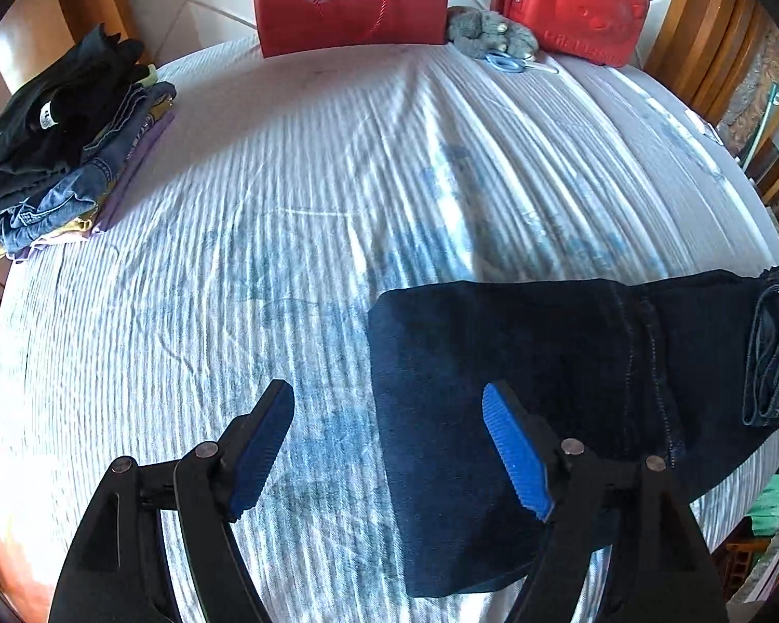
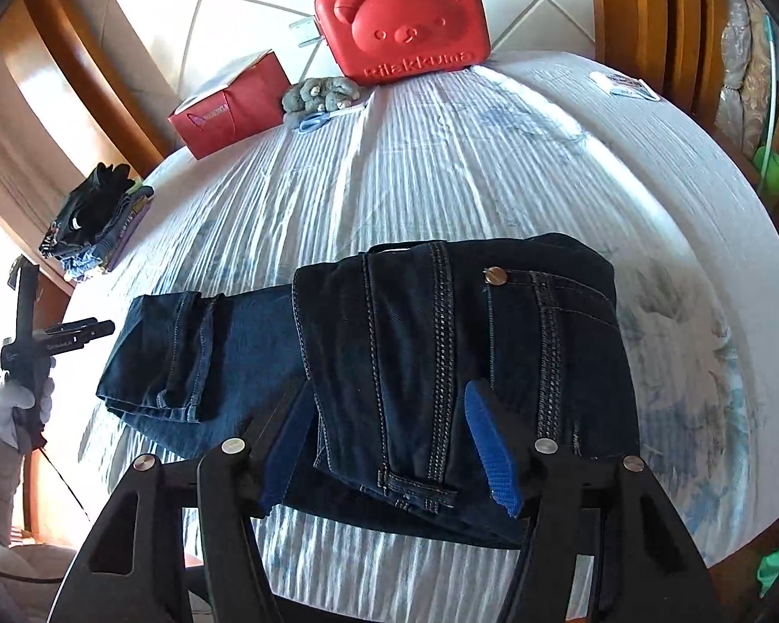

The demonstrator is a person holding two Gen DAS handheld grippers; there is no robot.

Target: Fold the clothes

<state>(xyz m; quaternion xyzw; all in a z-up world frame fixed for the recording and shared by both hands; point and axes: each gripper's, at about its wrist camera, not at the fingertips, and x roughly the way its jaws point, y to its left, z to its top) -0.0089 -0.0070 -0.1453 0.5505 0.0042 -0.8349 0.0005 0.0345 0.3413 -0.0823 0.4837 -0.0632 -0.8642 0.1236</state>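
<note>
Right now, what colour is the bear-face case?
Red; the bear-face case shows best in the right wrist view.

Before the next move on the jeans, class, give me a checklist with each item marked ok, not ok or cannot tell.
1. Left gripper open, nothing held: ok.
2. Right gripper open, pads off the cloth: ok.
3. Jeans folded over and lying flat on the bed: ok.
4. Folded edges line up: not ok, lower layer sticks out at left.
5. Room on the stack for the jeans: cannot tell.
</note>
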